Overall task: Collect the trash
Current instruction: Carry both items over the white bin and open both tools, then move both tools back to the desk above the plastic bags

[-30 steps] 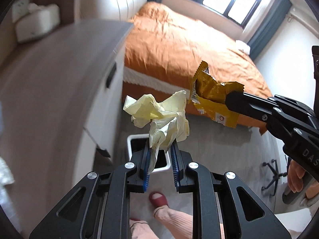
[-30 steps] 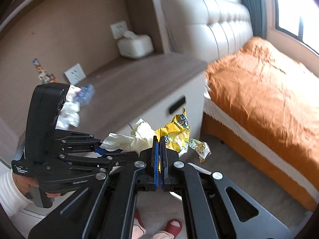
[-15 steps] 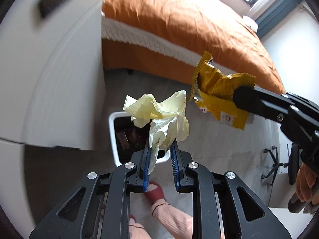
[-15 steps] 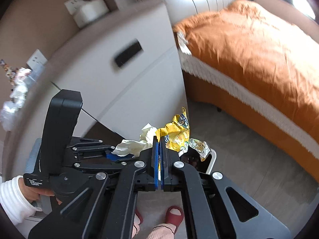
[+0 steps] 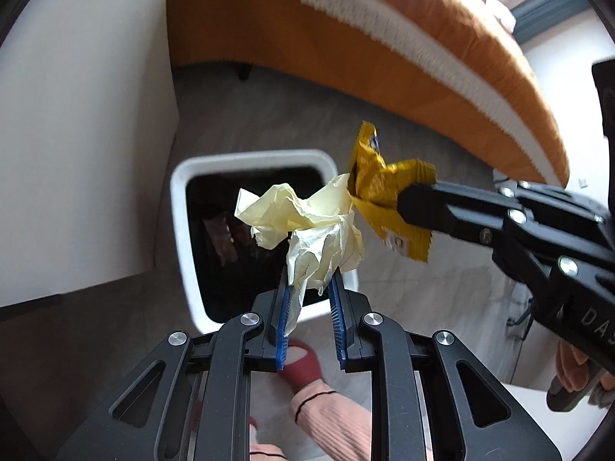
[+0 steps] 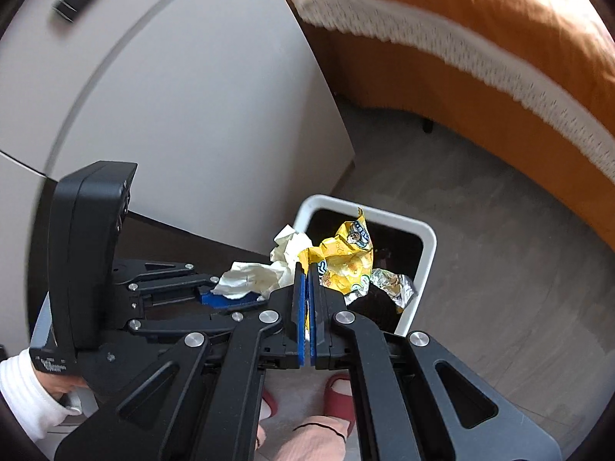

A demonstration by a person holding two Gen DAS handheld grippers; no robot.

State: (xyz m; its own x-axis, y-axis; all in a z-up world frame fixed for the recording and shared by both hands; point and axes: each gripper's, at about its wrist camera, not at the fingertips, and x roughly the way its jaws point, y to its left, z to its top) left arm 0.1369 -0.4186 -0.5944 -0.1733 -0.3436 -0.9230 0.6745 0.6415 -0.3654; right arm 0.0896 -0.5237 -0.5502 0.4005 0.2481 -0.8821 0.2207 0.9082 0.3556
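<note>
My left gripper (image 5: 309,280) is shut on a crumpled pale yellow paper (image 5: 307,223) and holds it above a white trash bin (image 5: 180,238) with a black liner. My right gripper (image 6: 307,269) is shut on a yellow snack wrapper (image 6: 346,257) with a foil end, also above the bin (image 6: 426,246). In the left wrist view the wrapper (image 5: 384,196) touches the paper's right side. In the right wrist view the paper (image 6: 261,272) and the left gripper (image 6: 230,296) sit just left of my right fingers.
A white cabinet (image 5: 84,123) stands left of the bin. The bed with an orange cover (image 5: 403,30) runs along the far side. The person's feet in red slippers (image 6: 338,395) stand on the grey floor (image 6: 519,269) near the bin.
Both grippers have tilted down and moved toward the bin, which now lies right under the held paper and wrapper. The cabinet top has left the view. Both grips are unchanged.
</note>
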